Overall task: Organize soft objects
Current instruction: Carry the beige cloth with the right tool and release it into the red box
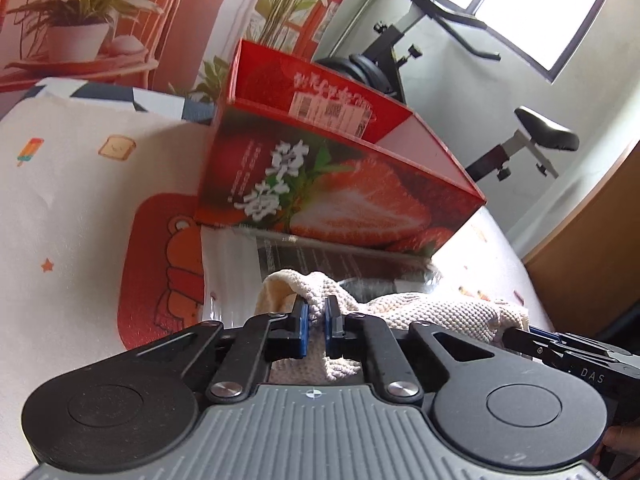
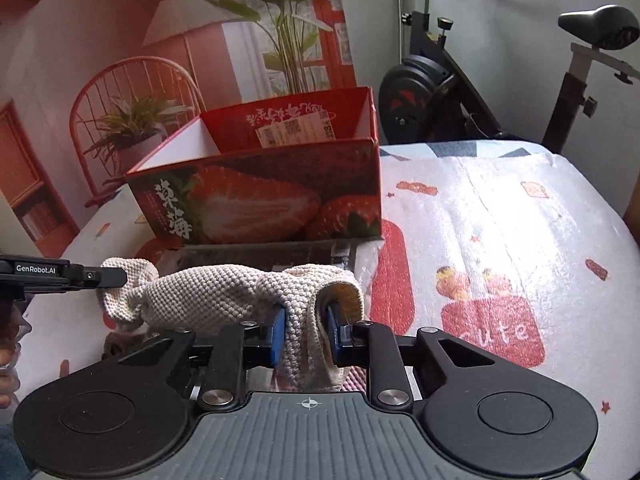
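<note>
- Two grippers, and you've got the cream knitted cloth (image 2: 224,292) between them: your left gripper (image 1: 316,316) is clenched on one end, your right gripper (image 2: 306,328) on the other.
- Cloth hangs just before the open strawberry box (image 2: 260,200), over the printed bedspread (image 2: 500,240).

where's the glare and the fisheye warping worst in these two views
Left wrist: the window is blown out white, a bright patch washes the bed cover beside the strawberry box, and the box edges bow. Right wrist: sunlight bleaches the printed blanket, its far edge curves; the knitted cloth stays sharp.
</note>
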